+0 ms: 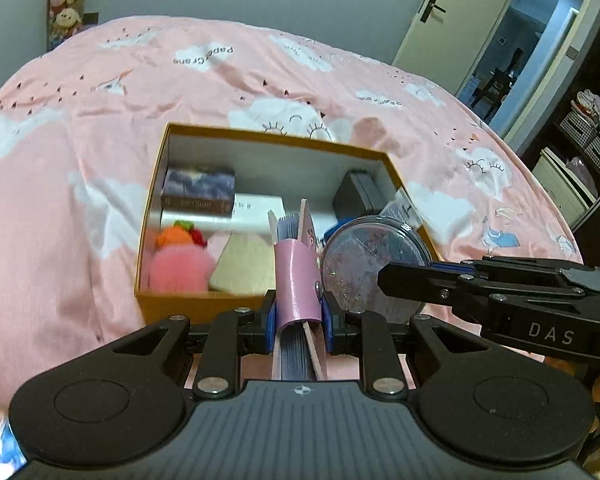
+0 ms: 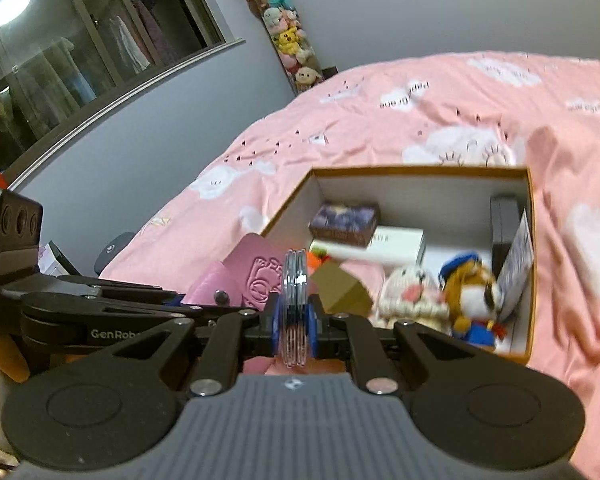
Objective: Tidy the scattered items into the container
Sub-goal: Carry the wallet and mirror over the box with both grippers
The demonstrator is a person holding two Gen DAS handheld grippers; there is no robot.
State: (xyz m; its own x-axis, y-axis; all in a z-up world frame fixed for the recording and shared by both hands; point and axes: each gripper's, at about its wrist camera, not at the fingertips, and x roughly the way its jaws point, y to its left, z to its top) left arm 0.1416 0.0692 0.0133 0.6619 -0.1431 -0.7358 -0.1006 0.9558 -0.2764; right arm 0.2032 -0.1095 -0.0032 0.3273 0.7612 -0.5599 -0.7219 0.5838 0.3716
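Our left tool [image 1: 299, 317] is clamped on a pink notebook [image 1: 298, 280], held at the near edge of the open box [image 1: 188, 308] on the pink bed [image 1: 60, 208]. Our right tool [image 2: 295, 323] is pinched tight on a clear round case [image 2: 295, 300], held edge-on just right of the notebook, near the box's near-left corner.

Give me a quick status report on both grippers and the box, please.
Left gripper shut on pink notebook. Right gripper shut on clear round case. Both held at the box, which is already crowded. Nothing in the way.
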